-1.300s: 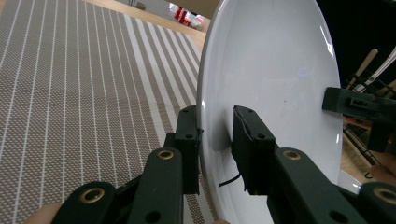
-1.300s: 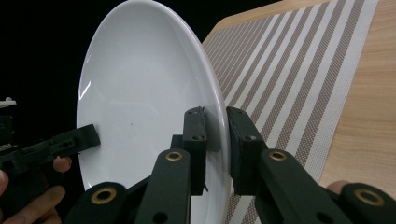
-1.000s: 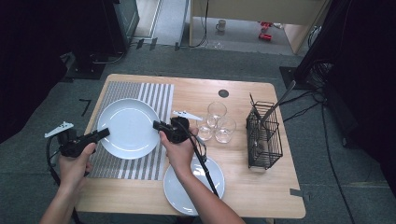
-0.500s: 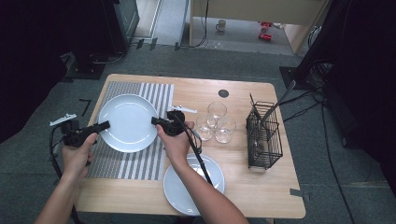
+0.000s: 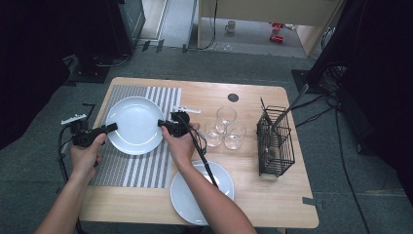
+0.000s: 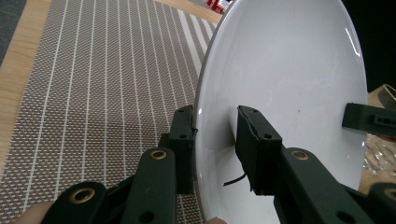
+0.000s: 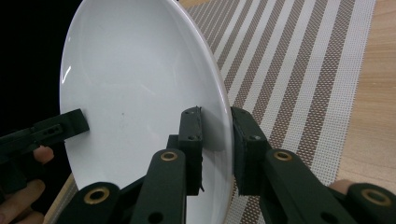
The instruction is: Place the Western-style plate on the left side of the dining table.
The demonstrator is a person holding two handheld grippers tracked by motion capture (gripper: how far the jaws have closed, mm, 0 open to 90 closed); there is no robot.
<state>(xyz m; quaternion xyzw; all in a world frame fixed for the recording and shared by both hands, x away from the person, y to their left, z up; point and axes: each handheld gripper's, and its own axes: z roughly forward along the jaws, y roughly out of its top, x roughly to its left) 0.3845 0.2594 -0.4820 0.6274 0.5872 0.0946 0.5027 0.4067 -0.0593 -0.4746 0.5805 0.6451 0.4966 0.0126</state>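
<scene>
A white plate (image 5: pixel 134 124) hangs over the striped placemat (image 5: pixel 141 170), held by both grippers at opposite edges. My left gripper (image 5: pixel 116 127) grips its left rim. In the left gripper view the rim (image 6: pixel 280 70) stands between the jaws of this gripper (image 6: pixel 217 144), one pad under it and one on the inner face. These jaws have just been opening a little with the rim still between them. My right gripper (image 5: pixel 160 123) clamps the right rim, and in the right gripper view the plate (image 7: pixel 130 70) sits pinched by that gripper (image 7: pixel 218 142).
A second white plate (image 5: pixel 195 195) lies at the table's near edge under the right forearm. Three glasses (image 5: pixel 226 126) stand right of the placemat. A black wire basket (image 5: pixel 275 141) with cutlery stands further right. A small black disc (image 5: pixel 233 97) lies near the far edge.
Both hands have carried the plate away from the person, toward the far end of the placemat, and a little lower. Both grips stay on the rims.
</scene>
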